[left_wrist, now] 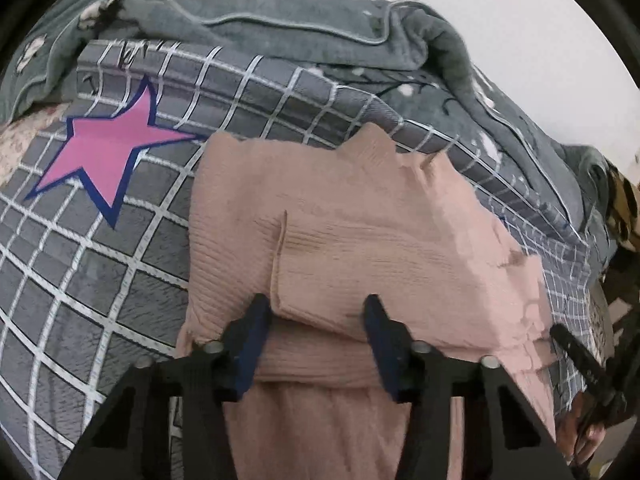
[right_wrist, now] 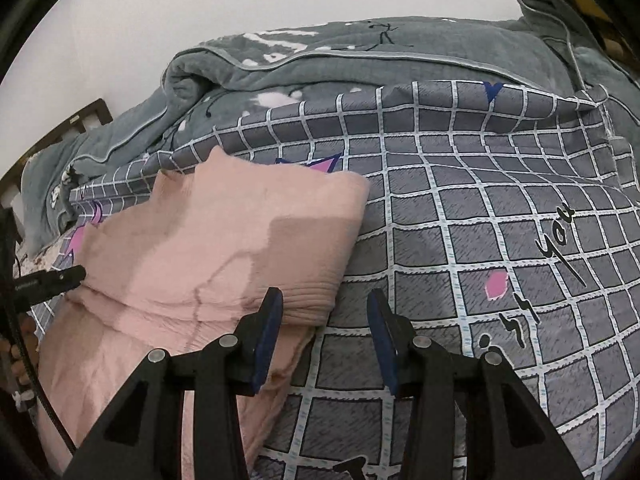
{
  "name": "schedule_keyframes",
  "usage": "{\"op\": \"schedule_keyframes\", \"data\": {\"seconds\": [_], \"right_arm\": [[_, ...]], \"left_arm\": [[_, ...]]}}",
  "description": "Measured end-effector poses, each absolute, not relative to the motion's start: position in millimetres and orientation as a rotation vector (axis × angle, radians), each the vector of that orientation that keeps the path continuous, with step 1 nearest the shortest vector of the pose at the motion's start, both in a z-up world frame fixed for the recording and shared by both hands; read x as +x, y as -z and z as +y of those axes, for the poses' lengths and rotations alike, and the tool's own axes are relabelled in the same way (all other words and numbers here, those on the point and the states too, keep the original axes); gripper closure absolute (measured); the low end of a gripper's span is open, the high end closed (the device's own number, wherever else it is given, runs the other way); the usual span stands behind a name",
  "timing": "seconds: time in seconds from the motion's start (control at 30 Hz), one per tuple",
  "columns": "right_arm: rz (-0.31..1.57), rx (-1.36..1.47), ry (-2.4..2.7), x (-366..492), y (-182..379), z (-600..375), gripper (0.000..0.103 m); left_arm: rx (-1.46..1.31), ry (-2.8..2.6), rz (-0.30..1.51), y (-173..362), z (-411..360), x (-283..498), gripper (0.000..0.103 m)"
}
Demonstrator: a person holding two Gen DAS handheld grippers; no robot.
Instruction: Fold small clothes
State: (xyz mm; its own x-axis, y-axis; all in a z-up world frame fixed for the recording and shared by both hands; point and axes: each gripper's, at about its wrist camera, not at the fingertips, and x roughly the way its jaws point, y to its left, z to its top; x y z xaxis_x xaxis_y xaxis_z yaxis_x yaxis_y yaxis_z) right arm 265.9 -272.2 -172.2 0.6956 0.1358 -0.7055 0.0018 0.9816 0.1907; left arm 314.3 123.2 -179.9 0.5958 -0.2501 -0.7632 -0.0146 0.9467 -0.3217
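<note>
Left wrist: left gripper (left_wrist: 316,312) jaws apart, straddling the folded edge of the pink ribbed knit garment (left_wrist: 360,240), which lies on the grey grid-print bedsheet (left_wrist: 100,264); probably lined up to pinch that fold.

Right wrist: right gripper (right_wrist: 324,312) spread, empty, just beside the garment's right edge, likely waiting to assist.

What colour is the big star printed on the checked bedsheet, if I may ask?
Pink with a dark blue outline, clearest in the left wrist view.
</note>
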Motion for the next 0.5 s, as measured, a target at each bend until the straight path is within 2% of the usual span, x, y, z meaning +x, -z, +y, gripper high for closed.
{"op": "schedule_keyframes", "data": {"seconds": [0.13,0.37,0.5], "right_arm": [[0.818,0.187,-0.105,269.9,174.7,-270.3,0.06],[0.81,0.253,-0.143,268.1,173.6,-278.9,0.059],[0.829,0.253,-0.162,271.5,174.4,-275.8,0.059]], "left_arm": [[-0.34,0.142,0.923,181.4,124.9,319.6,0.094],[-0.35,0.121,0.813,158.2,139.0,302.0,0.096],[-0.336,0.073,0.808,162.3,149.2,297.3,0.096]]}}
